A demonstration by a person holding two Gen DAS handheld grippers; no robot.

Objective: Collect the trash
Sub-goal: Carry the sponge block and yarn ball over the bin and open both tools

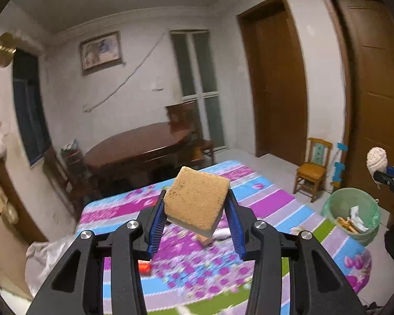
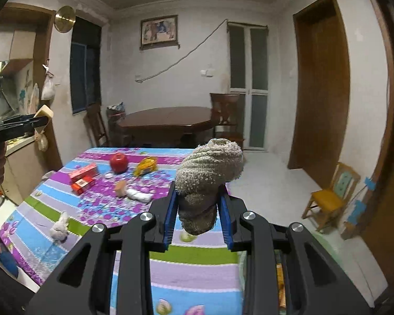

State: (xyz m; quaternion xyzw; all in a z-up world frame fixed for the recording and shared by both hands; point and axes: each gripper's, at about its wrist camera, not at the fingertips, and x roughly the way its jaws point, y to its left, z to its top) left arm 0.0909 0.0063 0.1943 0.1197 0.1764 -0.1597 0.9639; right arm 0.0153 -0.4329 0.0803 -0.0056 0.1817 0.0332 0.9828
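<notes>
Sponge (image 1: pixel 197 197) first: a tan scouring block with a paler underside, pinched between the blue pads of the left gripper (image 1: pixel 195 210) and held tilted in the air above the table. From the other side it shows again as a small pale block (image 2: pixel 45 112) at the tip of that same gripper (image 2: pixel 36 120), well off to the left of the table. The right gripper (image 2: pixel 197 210) is clenched on a rolled grey-white sock (image 2: pixel 210 173), whose bundle bulges up past the fingertips; it too hangs above the near edge.

Below, the table wears a striped floral cloth (image 2: pixel 191 275) in purple, blue and green. On it lie a red apple (image 2: pixel 119 163), red boxes (image 2: pixel 83 177), a yellow wrapper (image 2: pixel 145 166), a small tan block (image 2: pixel 120 188) touching a white wad (image 2: pixel 140 195), and a pale crumpled scrap (image 2: pixel 60 227) nearer the left edge.

A green bin (image 1: pixel 354 212) lined with a bag stands on the floor beside the table, litter already inside. Beyond are a dark wooden dining table (image 2: pixel 168 120), a small yellow chair (image 2: pixel 328 202) and brown doors (image 2: pixel 323 84).
</notes>
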